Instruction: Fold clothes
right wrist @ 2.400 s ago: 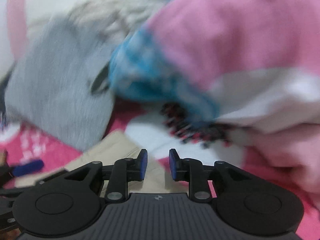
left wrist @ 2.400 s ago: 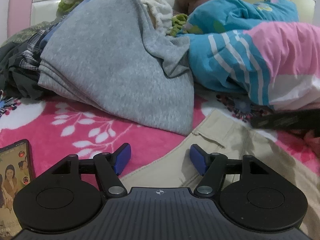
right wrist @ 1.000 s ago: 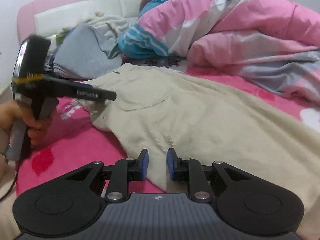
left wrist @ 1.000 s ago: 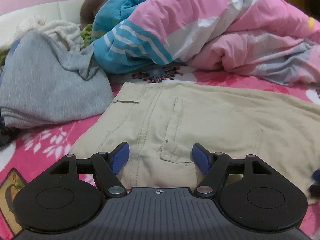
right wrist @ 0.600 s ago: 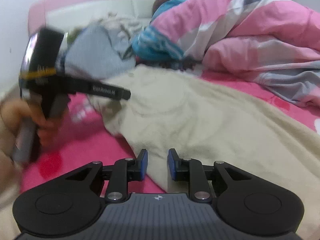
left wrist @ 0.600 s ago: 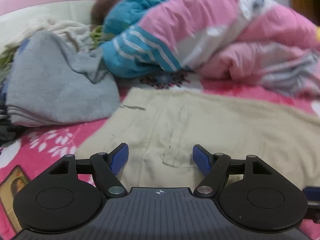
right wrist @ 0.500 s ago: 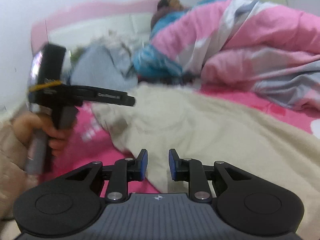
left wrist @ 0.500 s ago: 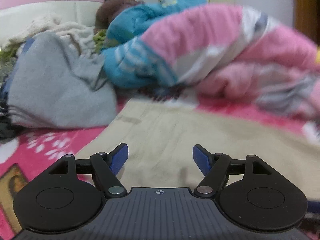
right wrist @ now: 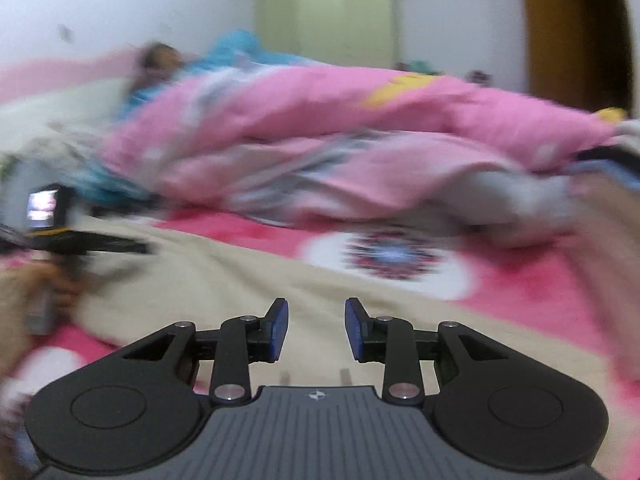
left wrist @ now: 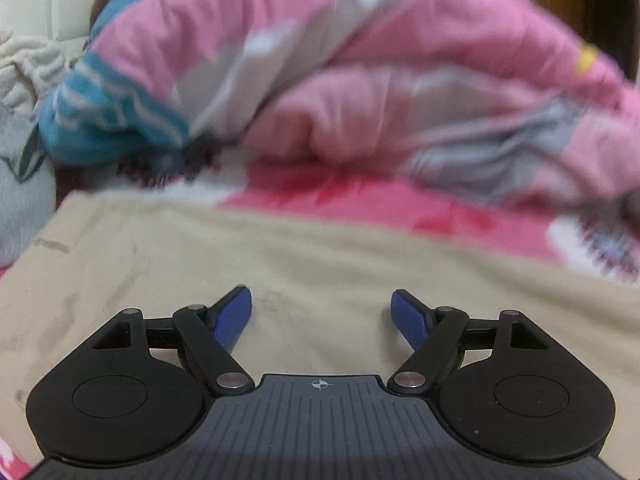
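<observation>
Spreading beige trousers [left wrist: 280, 248] lie soft, light and limp on the bed.
Left gripper [left wrist: 321, 312] wide open, right gripper [right wrist: 316, 330] just opened partly, both empty; probably pinch a hem edge.

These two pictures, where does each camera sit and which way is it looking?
Left wrist: on the left gripper, looking forward and down over the beige trousers to the pink quilt; its blue fingers stand wide apart, empty.
Right wrist: on the right gripper, looking across the bed; its jaws have just been opening, empty. The person's left hand shows.
Shared: trousers, quilt, pink bedsheet.
</observation>
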Available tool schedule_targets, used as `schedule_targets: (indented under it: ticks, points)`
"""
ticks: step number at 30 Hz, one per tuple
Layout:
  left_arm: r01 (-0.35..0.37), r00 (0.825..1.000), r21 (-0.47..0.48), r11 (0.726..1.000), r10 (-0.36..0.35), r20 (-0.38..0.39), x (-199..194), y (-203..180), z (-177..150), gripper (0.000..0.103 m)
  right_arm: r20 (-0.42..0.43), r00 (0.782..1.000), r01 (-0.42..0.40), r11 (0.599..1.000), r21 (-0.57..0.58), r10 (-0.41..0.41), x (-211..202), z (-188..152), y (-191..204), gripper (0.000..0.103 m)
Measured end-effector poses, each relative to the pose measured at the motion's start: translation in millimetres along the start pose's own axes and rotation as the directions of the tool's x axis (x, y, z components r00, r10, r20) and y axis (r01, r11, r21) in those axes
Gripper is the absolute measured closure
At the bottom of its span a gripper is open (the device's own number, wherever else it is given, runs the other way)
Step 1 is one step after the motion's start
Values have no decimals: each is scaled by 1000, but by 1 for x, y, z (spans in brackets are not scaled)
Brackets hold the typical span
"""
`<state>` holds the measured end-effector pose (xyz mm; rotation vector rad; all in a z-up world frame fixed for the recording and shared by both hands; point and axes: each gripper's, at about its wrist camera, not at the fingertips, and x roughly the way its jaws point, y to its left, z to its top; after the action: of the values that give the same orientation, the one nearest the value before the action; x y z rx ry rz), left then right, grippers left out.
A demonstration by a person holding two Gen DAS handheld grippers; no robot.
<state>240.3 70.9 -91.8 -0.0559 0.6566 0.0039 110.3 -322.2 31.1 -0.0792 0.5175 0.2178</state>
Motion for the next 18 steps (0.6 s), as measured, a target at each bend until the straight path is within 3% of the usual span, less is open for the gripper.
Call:
schedule_targets:
  ticks: [6, 11, 18]
  points:
    - [1, 1000, 9, 1000, -2, 12, -1, 2, -1, 26, -166, 986, -23, 999, -37, 16, 60, 18, -32, 72]
    - [-4, 1000, 31, 1000, 3, 14, 2, 0, -1, 24, -318, 948, -82, 988, -130, 37, 105, 19, -30, 79]
    - [-5, 1000, 39, 999, 5, 13, 5, -1, 0, 23, -419, 899, -223, 957, -184, 129, 117, 10, -22, 82]
